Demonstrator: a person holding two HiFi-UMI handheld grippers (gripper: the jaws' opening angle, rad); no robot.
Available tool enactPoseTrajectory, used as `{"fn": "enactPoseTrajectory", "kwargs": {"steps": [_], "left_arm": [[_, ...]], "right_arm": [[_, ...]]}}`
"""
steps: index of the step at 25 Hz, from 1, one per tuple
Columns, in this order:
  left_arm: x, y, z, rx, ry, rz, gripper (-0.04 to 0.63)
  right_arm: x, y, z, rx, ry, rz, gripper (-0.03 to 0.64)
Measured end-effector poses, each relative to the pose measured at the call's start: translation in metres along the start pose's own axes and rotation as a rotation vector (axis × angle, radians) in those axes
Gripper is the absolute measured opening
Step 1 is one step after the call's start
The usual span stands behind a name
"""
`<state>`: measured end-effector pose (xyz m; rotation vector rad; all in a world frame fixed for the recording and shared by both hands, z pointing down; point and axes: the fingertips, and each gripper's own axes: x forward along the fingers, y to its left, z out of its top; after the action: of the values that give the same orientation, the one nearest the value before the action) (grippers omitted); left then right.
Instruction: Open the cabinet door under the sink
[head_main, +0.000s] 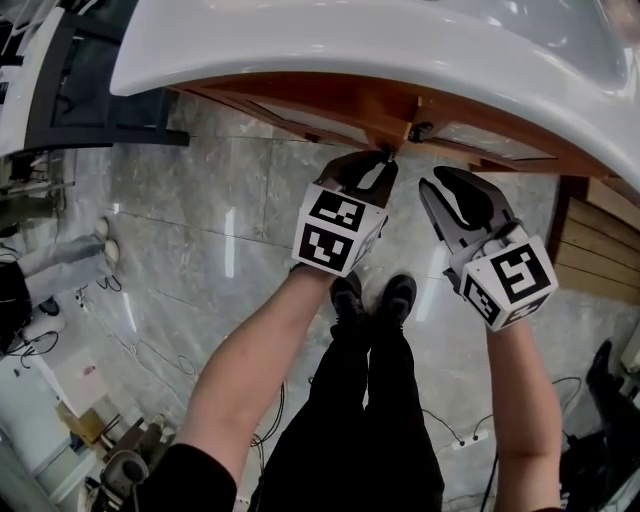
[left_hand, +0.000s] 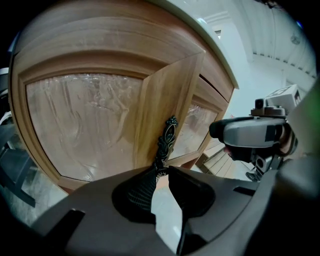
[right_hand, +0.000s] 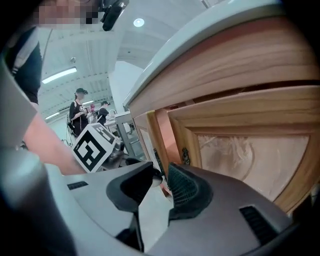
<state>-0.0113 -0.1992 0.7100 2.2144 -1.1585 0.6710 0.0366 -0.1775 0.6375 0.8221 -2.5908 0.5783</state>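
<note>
Wooden cabinet door (left_hand: 167, 95) stands ajar, mid-pull: the left gripper (left_hand: 162, 171) has its jaws clamped on the handle (left_hand: 166, 140). The right gripper (right_hand: 162, 175) has its jaws apart, empty. The next move is probably to swing the door wider.

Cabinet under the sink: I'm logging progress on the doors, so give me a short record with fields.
sink: white, above the wooden cabinet
held door: slightly ajar, edge proud of the other door
handle: ornate dark metal, upright
left gripper: shut on the handle's lower end
right gripper: open, empty, beside the left gripper
</note>
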Motion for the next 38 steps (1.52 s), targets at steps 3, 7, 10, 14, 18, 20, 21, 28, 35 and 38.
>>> {"fn": "enactPoseTrajectory", "kwargs": {"steps": [3, 7, 10, 14, 18, 20, 21, 28, 35, 38], "left_arm": [[-0.002, 0.001, -0.004, -0.001, -0.006, -0.006, 0.087], [-0.002, 0.002, -0.006, -0.001, -0.014, -0.006, 0.087], [-0.003, 0.002, -0.006, -0.007, -0.021, -0.006, 0.089], [-0.004, 0.001, -0.006, -0.011, -0.036, -0.033, 0.089], [-0.006, 0.0, -0.006, 0.001, -0.049, -0.088, 0.089], [-0.007, 0.0, -0.007, 0.017, -0.039, -0.088, 0.092], [-0.009, 0.0, -0.008, 0.023, -0.033, -0.082, 0.094], [-0.035, -0.001, -0.029, 0.017, -0.045, -0.06, 0.114], [-0.078, 0.015, -0.054, -0.003, -0.043, -0.048, 0.115], [-0.104, 0.025, -0.073, -0.003, -0.03, -0.04, 0.115]], "right_arm": [[0.014, 0.002, 0.009, -0.035, -0.007, 0.035, 0.14], [0.031, 0.003, 0.027, -0.072, -0.039, 0.074, 0.155], [0.041, 0.006, 0.036, -0.093, -0.047, 0.102, 0.153], [0.051, 0.014, 0.038, -0.131, -0.038, 0.136, 0.126], [0.052, 0.017, 0.038, -0.171, -0.04, 0.164, 0.117], [0.051, 0.019, 0.037, -0.194, -0.031, 0.19, 0.11], [0.05, 0.02, 0.036, -0.202, -0.025, 0.201, 0.109], [0.042, 0.047, 0.026, -0.182, -0.001, 0.226, 0.109], [0.041, 0.079, 0.015, -0.155, 0.022, 0.184, 0.11], [0.042, 0.095, 0.007, -0.135, 0.021, 0.155, 0.11]]}}
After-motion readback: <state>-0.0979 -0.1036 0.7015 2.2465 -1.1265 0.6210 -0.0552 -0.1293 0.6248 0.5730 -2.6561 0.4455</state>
